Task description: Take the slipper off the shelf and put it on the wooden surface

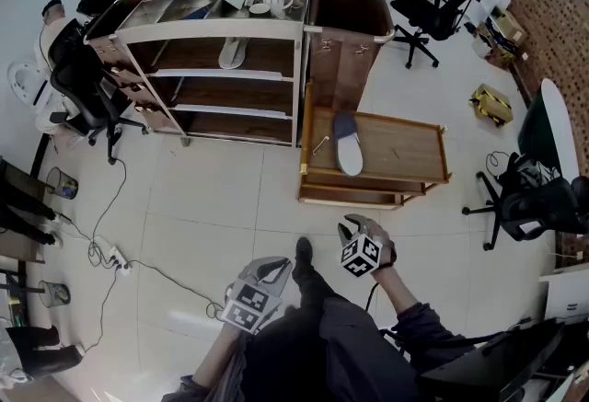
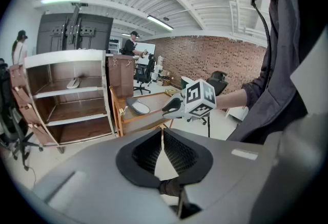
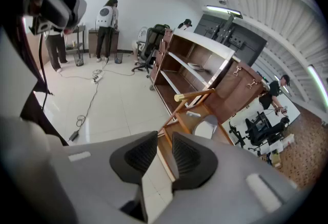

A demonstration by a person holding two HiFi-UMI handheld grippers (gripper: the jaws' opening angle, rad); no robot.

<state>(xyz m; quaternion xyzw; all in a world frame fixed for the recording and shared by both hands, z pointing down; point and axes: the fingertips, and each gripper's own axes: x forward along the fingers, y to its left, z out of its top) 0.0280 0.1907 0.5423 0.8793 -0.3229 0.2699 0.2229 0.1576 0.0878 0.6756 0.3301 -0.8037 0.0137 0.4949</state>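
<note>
Ahead of my right claw (image 3: 164, 142), a slipper (image 1: 348, 143) lies on the wood (image 1: 405, 148), and a second slipper (image 1: 232, 52) on the shelf (image 1: 216, 74). Both seem light and bendy; I would pinch the sole edge. The left claw (image 2: 162, 131) is closed, the right ajar, both empty.

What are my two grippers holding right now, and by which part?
Nothing. The left gripper is shut and empty; the right gripper is slightly open, empty. One slipper lies on the wooden surface, another on the shelf.

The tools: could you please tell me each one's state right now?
Left tool: closed, holding nothing.
Right tool: slightly open, holding nothing.
</note>
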